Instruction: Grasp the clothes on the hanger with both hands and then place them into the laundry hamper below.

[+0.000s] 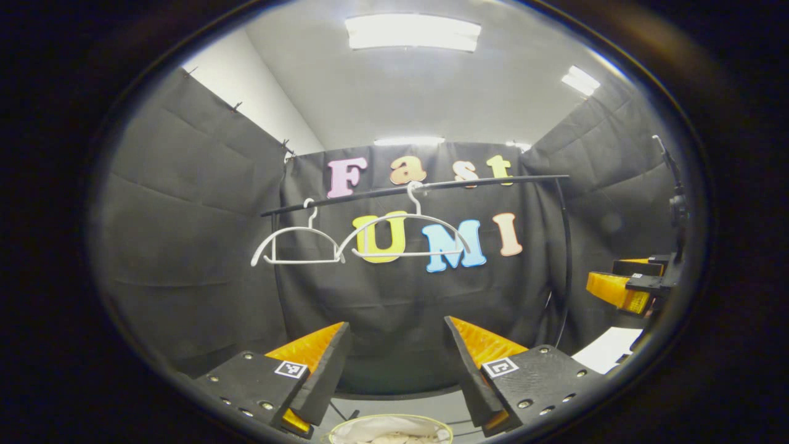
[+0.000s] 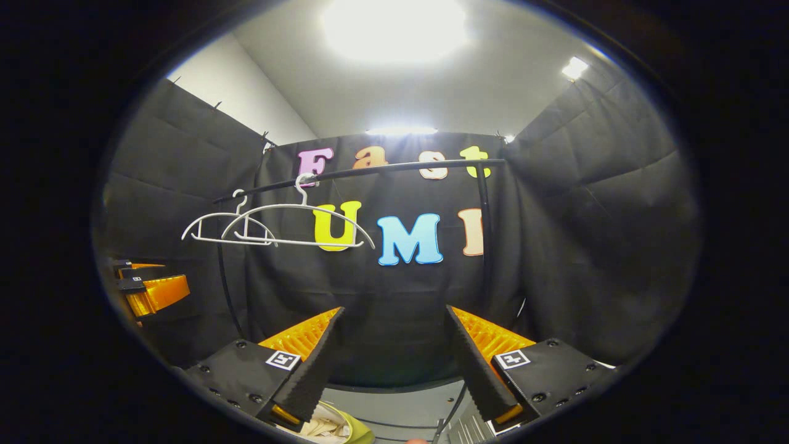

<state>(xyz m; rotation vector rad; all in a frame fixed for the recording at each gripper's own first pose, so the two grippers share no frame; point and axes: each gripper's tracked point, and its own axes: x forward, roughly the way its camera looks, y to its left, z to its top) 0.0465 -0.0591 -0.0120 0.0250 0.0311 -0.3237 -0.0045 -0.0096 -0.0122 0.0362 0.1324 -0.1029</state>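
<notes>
Below, at the bottom edge of the left gripper view: a round laundry hamper [image 1: 388, 430] with a yellow-green rim, holding pale crumpled clothes [image 1: 394, 436]. Same hamper [image 2: 352, 430] seen in the right gripper view just under the near finger, with cream cloth [image 2: 320, 427] inside. Overhead, two bare white hangers [image 1: 363, 237] hooked on a black rail [image 1: 419, 186], side by side and touching. Left gripper [image 1: 397, 354] spread wide, gripping nothing. Right gripper [image 2: 394, 345] likewise spread wide and empty-handed, pointed at the black cloth wall.
</notes>
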